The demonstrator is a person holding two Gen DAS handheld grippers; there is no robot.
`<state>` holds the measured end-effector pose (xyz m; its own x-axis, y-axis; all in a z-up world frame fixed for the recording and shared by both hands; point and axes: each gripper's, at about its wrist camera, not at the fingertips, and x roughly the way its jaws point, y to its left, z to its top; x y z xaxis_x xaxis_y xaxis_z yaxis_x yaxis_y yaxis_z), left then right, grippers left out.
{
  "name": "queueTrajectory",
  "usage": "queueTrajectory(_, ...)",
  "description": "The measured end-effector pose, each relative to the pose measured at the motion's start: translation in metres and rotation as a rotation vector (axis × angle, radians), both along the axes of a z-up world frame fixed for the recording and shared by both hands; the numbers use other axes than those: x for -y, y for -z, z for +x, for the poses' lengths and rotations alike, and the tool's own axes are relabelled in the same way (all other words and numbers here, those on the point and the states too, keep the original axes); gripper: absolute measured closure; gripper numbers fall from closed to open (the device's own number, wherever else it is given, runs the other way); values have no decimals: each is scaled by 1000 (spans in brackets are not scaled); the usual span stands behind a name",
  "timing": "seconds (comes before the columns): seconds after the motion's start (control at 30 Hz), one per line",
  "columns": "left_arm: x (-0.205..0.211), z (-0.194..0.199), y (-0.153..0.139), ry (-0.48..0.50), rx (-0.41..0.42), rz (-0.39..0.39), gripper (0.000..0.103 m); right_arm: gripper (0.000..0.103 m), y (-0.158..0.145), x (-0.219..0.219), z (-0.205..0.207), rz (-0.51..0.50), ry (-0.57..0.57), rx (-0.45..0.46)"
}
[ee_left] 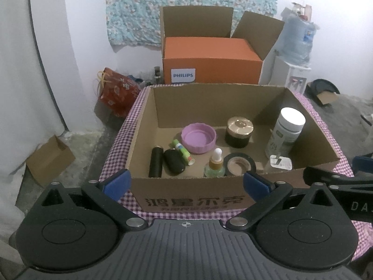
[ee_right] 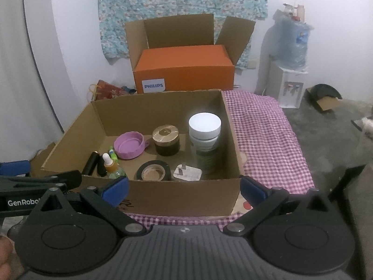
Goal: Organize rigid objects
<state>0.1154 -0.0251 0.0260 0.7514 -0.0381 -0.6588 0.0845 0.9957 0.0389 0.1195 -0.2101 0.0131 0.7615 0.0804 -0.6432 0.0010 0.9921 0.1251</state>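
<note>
An open cardboard box stands on a purple checked cloth. Inside lie a pink lid, a dark jar with a gold lid, a tall white-capped bottle, a black tape roll, a dropper bottle, a white plug, a black tube, a black case and a green stick. My left gripper is open before the box's near wall. My right gripper is open there too. Both are empty.
Behind the table stands an orange Philips box inside an open carton. A water dispenser is at the right, a red bag and a small carton on the floor at the left. Bare checked cloth lies right of the box.
</note>
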Motion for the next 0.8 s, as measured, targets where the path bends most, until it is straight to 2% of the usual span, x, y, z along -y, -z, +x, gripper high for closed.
queueTrajectory(0.8, -2, -2, -2, -12, 9, 16, 0, 0, -3, -2, -2, -17, -2, 8)
